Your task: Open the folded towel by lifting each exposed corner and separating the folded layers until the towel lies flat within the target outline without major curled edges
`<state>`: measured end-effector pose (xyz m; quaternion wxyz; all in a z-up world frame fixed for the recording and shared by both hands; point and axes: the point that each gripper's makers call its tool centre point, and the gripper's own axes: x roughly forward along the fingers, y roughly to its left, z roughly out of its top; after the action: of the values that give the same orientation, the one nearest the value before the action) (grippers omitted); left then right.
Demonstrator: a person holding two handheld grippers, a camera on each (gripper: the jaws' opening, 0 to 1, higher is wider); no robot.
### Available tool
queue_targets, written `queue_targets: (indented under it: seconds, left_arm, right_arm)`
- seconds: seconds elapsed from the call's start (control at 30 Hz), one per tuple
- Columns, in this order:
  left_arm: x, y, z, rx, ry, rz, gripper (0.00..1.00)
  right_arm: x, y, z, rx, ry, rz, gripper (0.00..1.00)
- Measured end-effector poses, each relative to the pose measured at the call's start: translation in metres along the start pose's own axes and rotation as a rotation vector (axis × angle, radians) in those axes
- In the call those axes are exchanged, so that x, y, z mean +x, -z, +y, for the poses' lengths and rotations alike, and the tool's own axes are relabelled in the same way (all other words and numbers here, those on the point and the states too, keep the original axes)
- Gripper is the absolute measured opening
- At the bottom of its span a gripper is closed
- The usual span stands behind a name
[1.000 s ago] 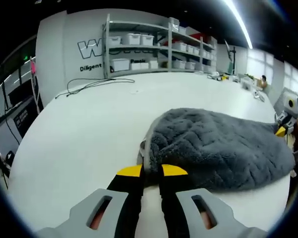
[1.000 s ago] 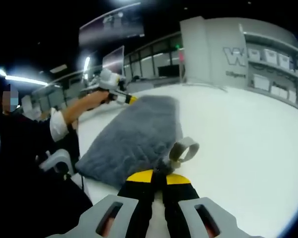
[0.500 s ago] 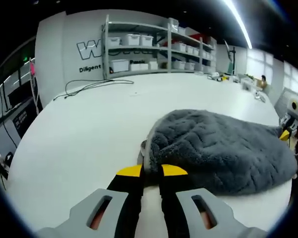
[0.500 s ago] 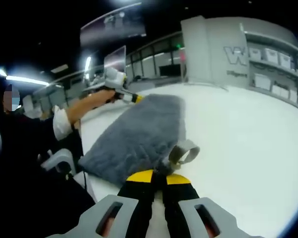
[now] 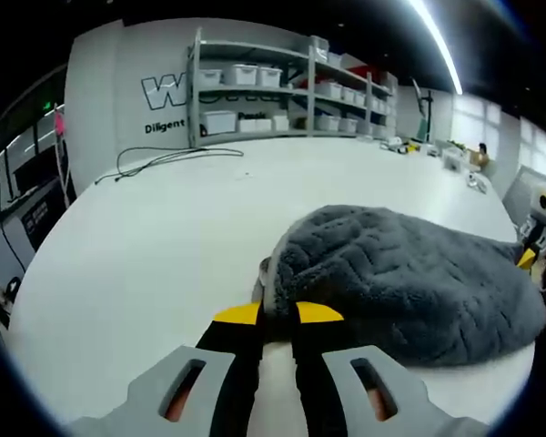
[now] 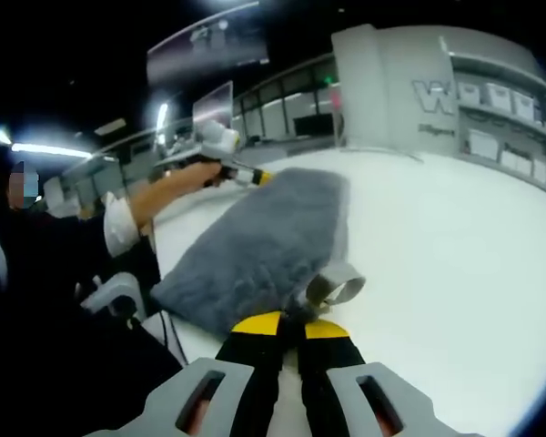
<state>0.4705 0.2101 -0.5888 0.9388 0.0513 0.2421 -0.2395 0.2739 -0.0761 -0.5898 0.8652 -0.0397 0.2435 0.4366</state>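
In the left gripper view, the left claw (image 5: 278, 317) has its yellow-tipped jaws nearly closed, pinching a corner of the grey towel (image 5: 405, 278) at 6 o'clock. The towel spreads from there toward 3 o'clock over the white counter (image 5: 155, 246), plush and quilted, bulging upward rather than lying flat. At 3 o'clock the right claw (image 5: 528, 258) meets the towel's far end. Shelves (image 5: 282, 86) with bins stand at 12 o'clock.

In the right gripper view, a person's hand (image 6: 187, 175) at 10 o'clock holds the left claw (image 6: 259, 177) against the towel's (image 6: 264, 241) far corner. The right claw (image 6: 291, 326) at 6 o'clock is pinched shut on the near corner beside a grey hanging loop (image 6: 337, 287). The towel stretches between them, slightly raised.
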Motion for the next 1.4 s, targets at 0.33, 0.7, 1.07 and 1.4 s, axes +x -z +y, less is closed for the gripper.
queue_targets:
  seconds: [0.33,0.7,1.07,1.4]
  left_arm:
    - [0.003,-0.001,-0.008,0.007,0.006,-0.018,0.12]
    - [0.008,-0.004,-0.010,0.032,-0.008,-0.049,0.14]
    - [0.014,-0.008,-0.017,0.074,-0.024,-0.052,0.15]
    - [0.020,-0.011,-0.023,0.094,-0.030,-0.055,0.16]
  right_arm:
    - [-0.001,0.003,0.008,0.007,-0.014,0.013,0.02]
    - [-0.003,0.006,0.023,0.000,-0.050,0.039,0.01]
    - [-0.003,0.006,0.025,-0.004,-0.069,0.048,0.02]
    - [-0.003,0.007,0.030,-0.010,-0.080,0.052,0.02]
